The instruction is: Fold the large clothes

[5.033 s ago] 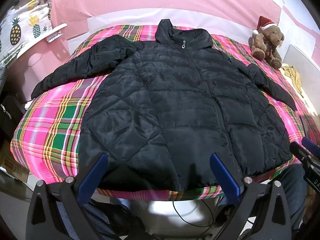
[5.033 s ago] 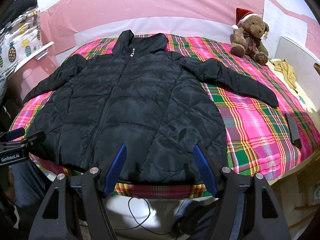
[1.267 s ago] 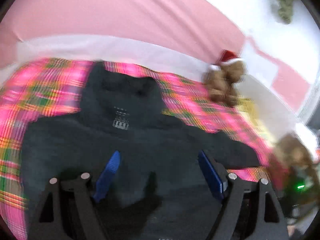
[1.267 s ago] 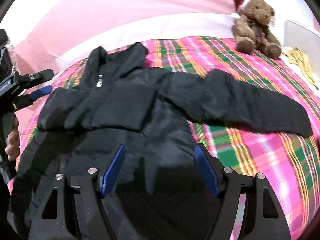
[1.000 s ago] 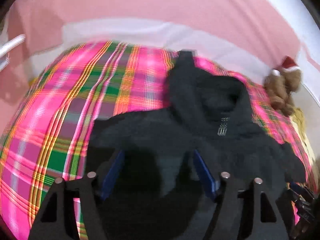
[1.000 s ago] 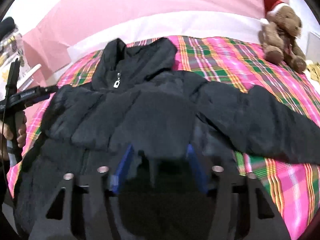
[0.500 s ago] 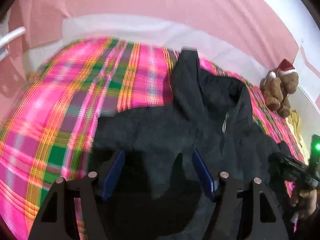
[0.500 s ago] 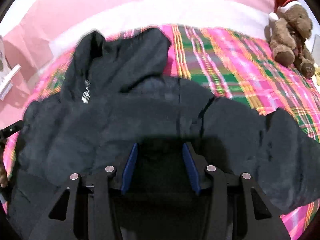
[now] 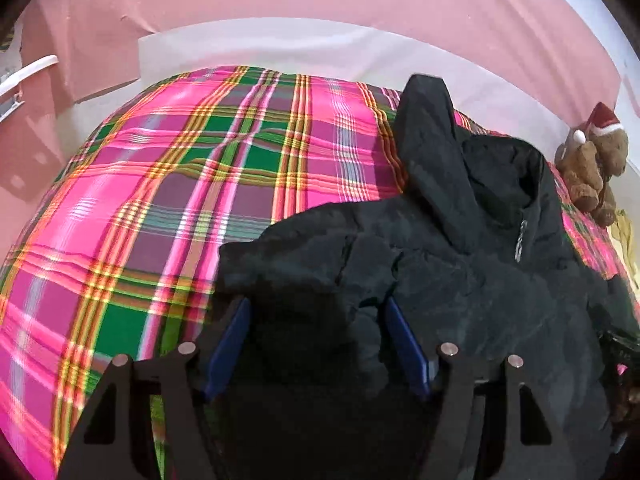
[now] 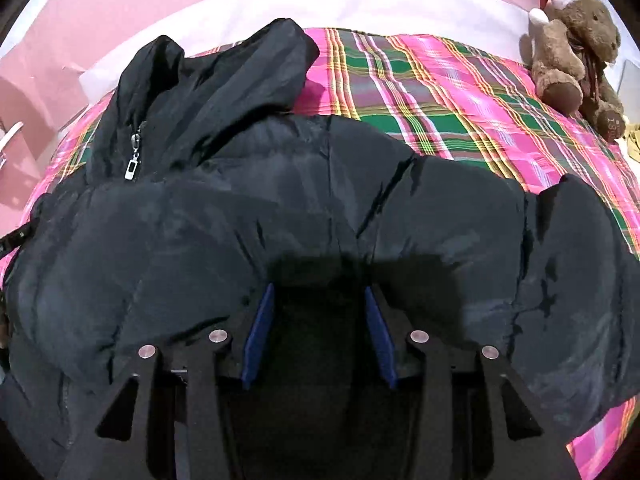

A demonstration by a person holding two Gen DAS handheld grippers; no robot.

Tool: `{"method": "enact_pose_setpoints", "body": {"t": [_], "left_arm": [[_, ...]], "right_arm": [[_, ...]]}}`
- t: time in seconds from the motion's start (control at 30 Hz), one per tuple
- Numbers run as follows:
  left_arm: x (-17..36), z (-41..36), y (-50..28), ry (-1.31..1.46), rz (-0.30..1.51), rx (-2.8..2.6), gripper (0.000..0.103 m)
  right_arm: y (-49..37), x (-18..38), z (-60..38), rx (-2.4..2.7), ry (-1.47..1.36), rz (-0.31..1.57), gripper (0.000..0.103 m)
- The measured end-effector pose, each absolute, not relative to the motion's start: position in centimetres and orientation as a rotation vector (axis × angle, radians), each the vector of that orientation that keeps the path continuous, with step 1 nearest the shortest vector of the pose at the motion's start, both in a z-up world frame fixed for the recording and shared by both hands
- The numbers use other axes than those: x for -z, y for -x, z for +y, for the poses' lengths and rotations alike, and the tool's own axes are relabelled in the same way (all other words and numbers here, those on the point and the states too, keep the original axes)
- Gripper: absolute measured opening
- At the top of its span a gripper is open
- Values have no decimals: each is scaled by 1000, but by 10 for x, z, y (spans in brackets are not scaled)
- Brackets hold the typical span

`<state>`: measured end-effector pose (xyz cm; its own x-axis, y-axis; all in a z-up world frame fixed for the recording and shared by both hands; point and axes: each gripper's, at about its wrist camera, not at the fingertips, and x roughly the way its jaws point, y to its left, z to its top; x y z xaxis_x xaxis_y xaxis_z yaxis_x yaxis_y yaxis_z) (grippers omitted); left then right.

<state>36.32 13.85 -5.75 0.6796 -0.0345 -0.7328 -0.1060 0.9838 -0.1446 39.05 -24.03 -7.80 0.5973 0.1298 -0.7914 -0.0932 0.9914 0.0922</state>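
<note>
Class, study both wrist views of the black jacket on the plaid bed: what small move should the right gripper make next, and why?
Probably finish closing the right gripper on the black jacket. Its jaws have just been narrowing with puffy fabric bunched between the blue pads, yet a gap still shows. One sleeve already lies across the chest; the other sleeve still spreads over the plaid bedspread, awaiting folding.

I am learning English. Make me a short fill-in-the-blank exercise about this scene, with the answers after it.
1. The black jacket lies on a pink ____ blanket.
2. The teddy bear wears a red and white ____.
3. The jacket's zipper pull hangs just below the ____.
4. The fingers of the right gripper have pads of ____ colour.

Answers: plaid; hat; collar; blue
</note>
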Motion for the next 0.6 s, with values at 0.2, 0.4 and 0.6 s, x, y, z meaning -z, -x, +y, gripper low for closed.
{"method": "enact_pose_setpoints", "body": {"t": [0.2, 0.4, 0.6], "left_arm": [[33, 126, -313, 171, 768, 44, 67], [75, 127, -322, 176, 862, 18, 69], [52, 120, -305, 142, 859, -19, 65]], "right_arm": [[-349, 45, -252, -162, -79, 849, 46], [-349, 91, -246, -169, -58, 922, 46], [-337, 76, -246, -134, -47, 939, 46]]}}
